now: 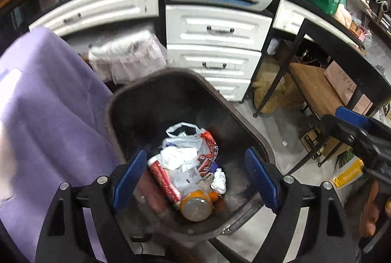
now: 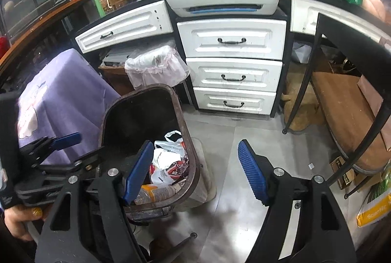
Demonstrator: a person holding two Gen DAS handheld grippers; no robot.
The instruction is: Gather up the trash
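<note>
1. We see the dark brown plastic waste bin [image 1: 136,101] in the lower middle of the left wrist view, standing on the grey tiled floor [image 2: 244,141]. The trash lies heaped at its bottom.
2. The left tool [image 1: 195,175] hangs over the bin mouth with its blue pads spread wide and nothing between them. The right tool [image 2: 193,170] is also well open and empty, with one pad over the bin's rim and the other over bare floor.
3. The clear plastic bottle with an orange label [image 1: 196,205] looks light, stiff and rather slippery. We judge it best gripped across its body, not at the neck.
4. The red-and-white printed tube-shaped wrapper [image 1: 163,180] looks light and crushable, so a gentle grip at mid-length should do.
5. The thin white plastic bag with red print [image 1: 193,141] is limp and will sag. Its loop handles, toward the upper part of the heap, offer the surest hold.
6. The crumpled white paper ball [image 1: 218,181] is soft and nearly weightless, so any pinch should hold it.
</note>
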